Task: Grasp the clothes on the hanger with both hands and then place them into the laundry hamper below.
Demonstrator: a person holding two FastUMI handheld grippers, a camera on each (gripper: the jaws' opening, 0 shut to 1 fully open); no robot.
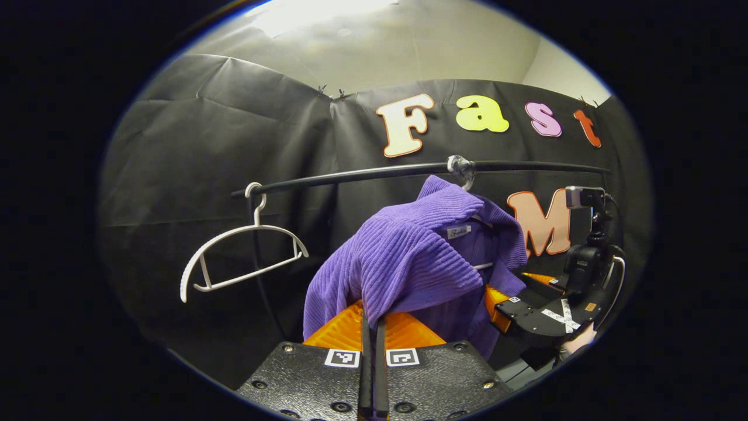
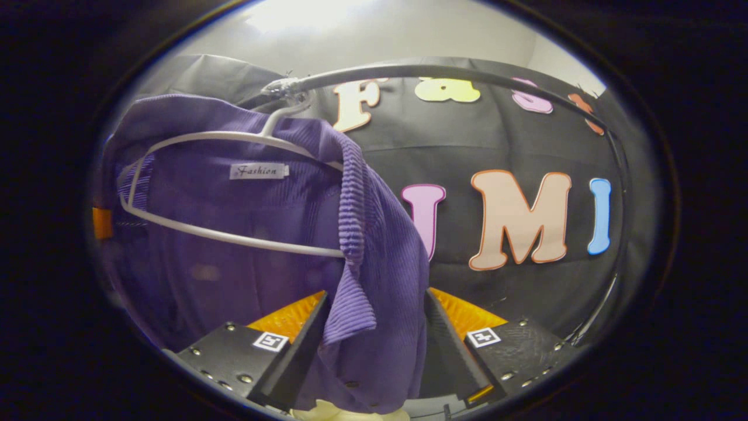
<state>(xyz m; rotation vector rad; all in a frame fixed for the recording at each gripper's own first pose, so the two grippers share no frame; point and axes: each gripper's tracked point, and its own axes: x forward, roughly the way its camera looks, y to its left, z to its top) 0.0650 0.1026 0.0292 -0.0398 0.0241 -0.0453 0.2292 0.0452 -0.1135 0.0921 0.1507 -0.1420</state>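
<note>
Garment: I see a purple ribbed corduroy shirt draped on a thin white wire hanger under the black rail.
Left gripper: clenched on a shirt fold.
Right gripper: jaws spread, front edge hanging between.
Spare: an empty white plastic hanger.

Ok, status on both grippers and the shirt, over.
Left gripper shut on shirt. Right gripper open, fabric between fingers. Shirt on hanger, on rail. Nothing in the way.
</note>
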